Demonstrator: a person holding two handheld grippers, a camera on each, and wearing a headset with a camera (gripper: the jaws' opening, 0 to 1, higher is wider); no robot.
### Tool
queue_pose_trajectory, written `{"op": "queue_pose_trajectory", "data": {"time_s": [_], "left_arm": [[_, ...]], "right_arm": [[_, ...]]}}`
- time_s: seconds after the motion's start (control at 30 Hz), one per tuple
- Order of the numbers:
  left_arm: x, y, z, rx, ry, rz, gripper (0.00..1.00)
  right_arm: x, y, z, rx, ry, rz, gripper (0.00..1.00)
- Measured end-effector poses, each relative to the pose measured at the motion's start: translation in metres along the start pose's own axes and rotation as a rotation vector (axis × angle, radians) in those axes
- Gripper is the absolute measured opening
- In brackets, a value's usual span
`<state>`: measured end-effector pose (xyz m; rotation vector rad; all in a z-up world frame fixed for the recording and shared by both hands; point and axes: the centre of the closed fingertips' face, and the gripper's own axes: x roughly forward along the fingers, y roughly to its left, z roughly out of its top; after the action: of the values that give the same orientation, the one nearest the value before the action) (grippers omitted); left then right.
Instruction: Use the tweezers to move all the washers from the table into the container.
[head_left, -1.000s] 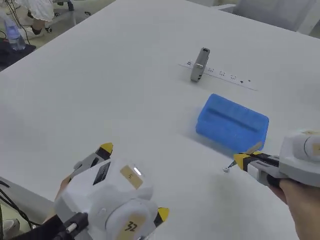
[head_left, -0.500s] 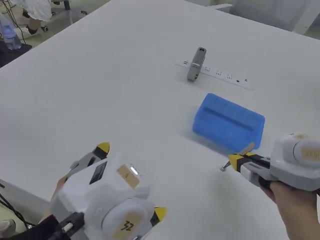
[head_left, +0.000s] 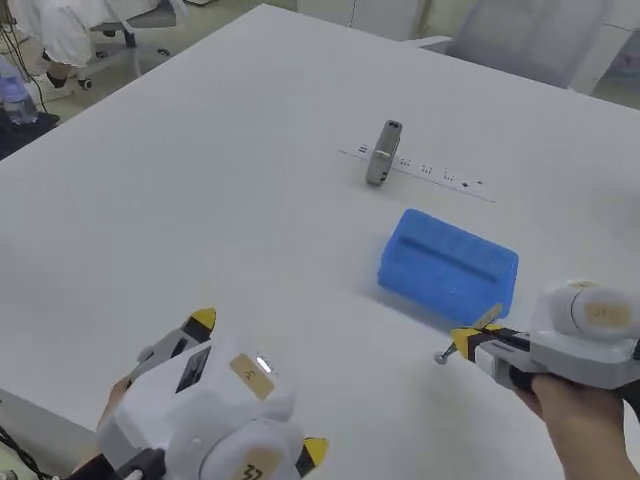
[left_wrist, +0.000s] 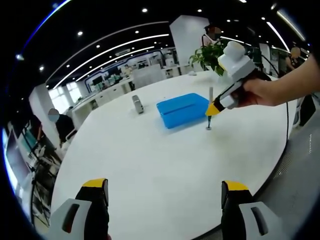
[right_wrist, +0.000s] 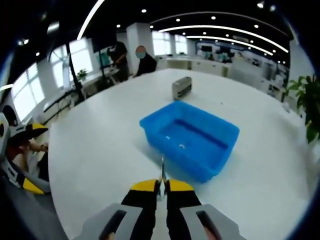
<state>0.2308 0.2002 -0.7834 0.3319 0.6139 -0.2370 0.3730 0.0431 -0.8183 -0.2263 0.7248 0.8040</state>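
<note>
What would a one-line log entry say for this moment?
left gripper: open, empty | right gripper: shut on tweezers | tweezers tip: by table, beside blue container | tip load: unclear

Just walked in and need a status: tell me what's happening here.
A person works two handheld grippers at a white table. The right gripper has its fingers shut on thin metal tweezers, tip down near the blue plastic container. The left gripper hangs open near the table's edge, holding nothing.
</note>
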Motion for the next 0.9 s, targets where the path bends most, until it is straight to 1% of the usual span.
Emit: {"op": "queue_pose_trajectory", "data": {"time_s": [0.03, 0.17, 0.43, 0.53, 0.67, 0.73, 0.83, 0.9], "left_arm": [[0.0, 0.0, 0.0, -0.001, 0.0, 0.001, 0.96], [-0.001, 0.001, 0.0, 0.0, -0.002, 0.003, 0.95], [-0.001, -0.001, 0.001, 0.006, -0.005, -0.005, 0.96], [0.0, -0.002, 0.001, 0.006, -0.006, -0.006, 0.96], [0.0, -0.001, 0.001, 0.006, -0.004, -0.005, 0.96], [0.0, -0.002, 0.001, 0.01, -0.002, -0.005, 0.96], [0.0, -0.002, 0.0, 0.013, 0.0, -0.005, 0.96], [0.001, -0.002, 0.0, 0.011, 0.002, -0.005, 0.96]], "right_arm": [[-0.002, 0.001, 0.002, -0.006, -0.003, 0.0, 0.02], [-0.009, 0.001, 0.011, 0.011, -0.025, 0.016, 0.02], [-0.023, 0.004, 0.034, -0.004, -0.07, 0.032, 0.02], [-0.03, 0.002, 0.048, 0.008, -0.11, 0.033, 0.02], [-0.034, -0.01, 0.064, 0.026, -0.156, 0.022, 0.02], [-0.034, -0.013, 0.069, 0.027, -0.165, 0.016, 0.02], [-0.032, -0.022, 0.076, 0.034, -0.179, 0.01, 0.02], [-0.029, -0.028, 0.08, 0.027, -0.185, -0.004, 0.02]]}}
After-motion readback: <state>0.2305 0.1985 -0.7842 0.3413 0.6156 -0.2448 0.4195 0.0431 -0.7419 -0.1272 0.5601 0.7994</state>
